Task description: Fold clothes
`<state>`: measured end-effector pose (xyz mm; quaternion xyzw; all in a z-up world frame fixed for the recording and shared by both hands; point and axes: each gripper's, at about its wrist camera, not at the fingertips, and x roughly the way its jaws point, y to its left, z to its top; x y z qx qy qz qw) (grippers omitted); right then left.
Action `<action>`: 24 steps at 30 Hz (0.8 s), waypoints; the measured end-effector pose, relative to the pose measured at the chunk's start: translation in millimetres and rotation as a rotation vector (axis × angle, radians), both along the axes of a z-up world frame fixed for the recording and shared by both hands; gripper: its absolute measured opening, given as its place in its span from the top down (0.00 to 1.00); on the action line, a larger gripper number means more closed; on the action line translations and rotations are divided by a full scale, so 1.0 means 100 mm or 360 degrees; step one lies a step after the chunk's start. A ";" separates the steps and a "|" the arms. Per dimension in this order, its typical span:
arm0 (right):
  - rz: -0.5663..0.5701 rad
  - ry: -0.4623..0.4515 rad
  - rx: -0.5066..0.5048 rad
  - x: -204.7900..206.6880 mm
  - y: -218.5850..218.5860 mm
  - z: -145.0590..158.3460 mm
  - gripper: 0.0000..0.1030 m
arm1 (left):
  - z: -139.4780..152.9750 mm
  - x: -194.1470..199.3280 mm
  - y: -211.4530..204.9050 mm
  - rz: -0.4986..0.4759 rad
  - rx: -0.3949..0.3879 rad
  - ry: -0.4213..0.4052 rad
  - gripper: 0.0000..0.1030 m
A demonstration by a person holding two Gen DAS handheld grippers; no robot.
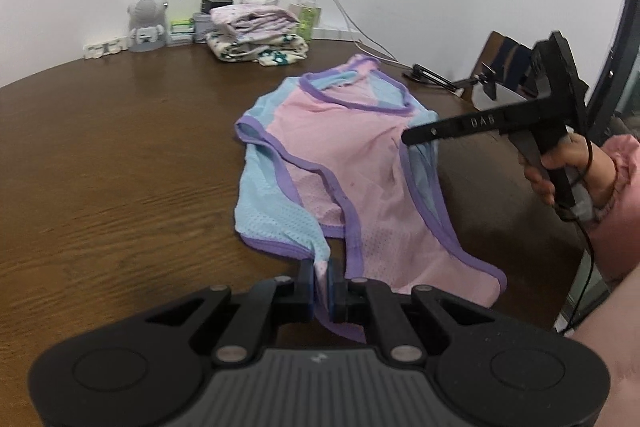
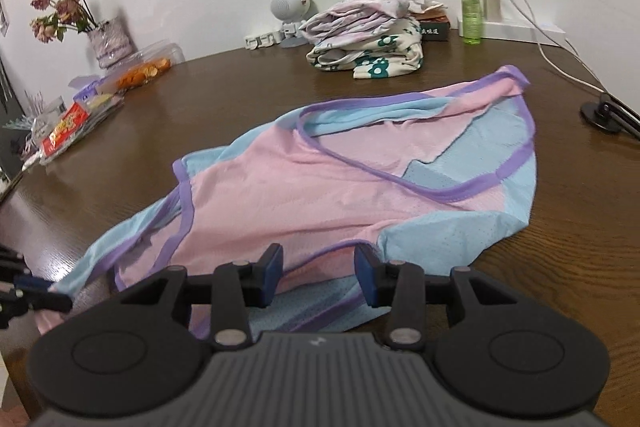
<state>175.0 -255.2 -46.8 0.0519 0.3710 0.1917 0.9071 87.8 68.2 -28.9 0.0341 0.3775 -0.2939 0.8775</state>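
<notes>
A pink and light-blue mesh top with purple trim (image 1: 344, 163) lies crumpled on the brown wooden table (image 1: 120, 155); it also shows in the right wrist view (image 2: 304, 183). My left gripper (image 1: 320, 281) is shut on the near hem corner of the top. It shows at the left edge of the right wrist view (image 2: 36, 293). My right gripper (image 2: 319, 273) is open, its blue pads (image 2: 274, 271) just above the top's near edge. In the left wrist view the right gripper (image 1: 412, 139) hovers over the top's right side, held by a hand.
A stack of folded clothes (image 2: 360, 43) sits at the table's back, beside a small white robot figure (image 2: 286, 13), a green spray bottle (image 2: 472, 15) and charger cables (image 2: 560, 55). Snack packets (image 2: 80, 111) and a vase of dried flowers (image 2: 100, 35) stand at the left. A black stand (image 2: 608, 115) is on the right.
</notes>
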 end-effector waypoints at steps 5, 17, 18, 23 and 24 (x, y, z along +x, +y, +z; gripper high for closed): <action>0.0026 0.0007 0.0089 -0.10 -0.10 0.03 0.57 | 0.00 -0.04 -0.03 -0.0001 0.0048 0.0001 0.90; 0.0225 0.0092 0.0334 -0.31 -0.03 -0.03 0.56 | 0.23 0.05 0.05 0.0141 0.0099 -0.0085 0.63; 0.0241 0.0103 0.0341 -0.31 -0.01 -0.05 0.56 | 0.23 0.06 0.03 0.0137 0.0101 -0.0085 0.63; 0.0307 0.0172 0.0374 -0.29 0.06 -0.14 0.60 | 0.23 0.06 -0.08 0.0101 0.0098 -0.0080 0.63; 0.0321 0.0185 0.0381 -0.29 0.07 -0.16 0.60 | 0.22 0.06 -0.10 0.0095 0.0095 -0.0079 0.63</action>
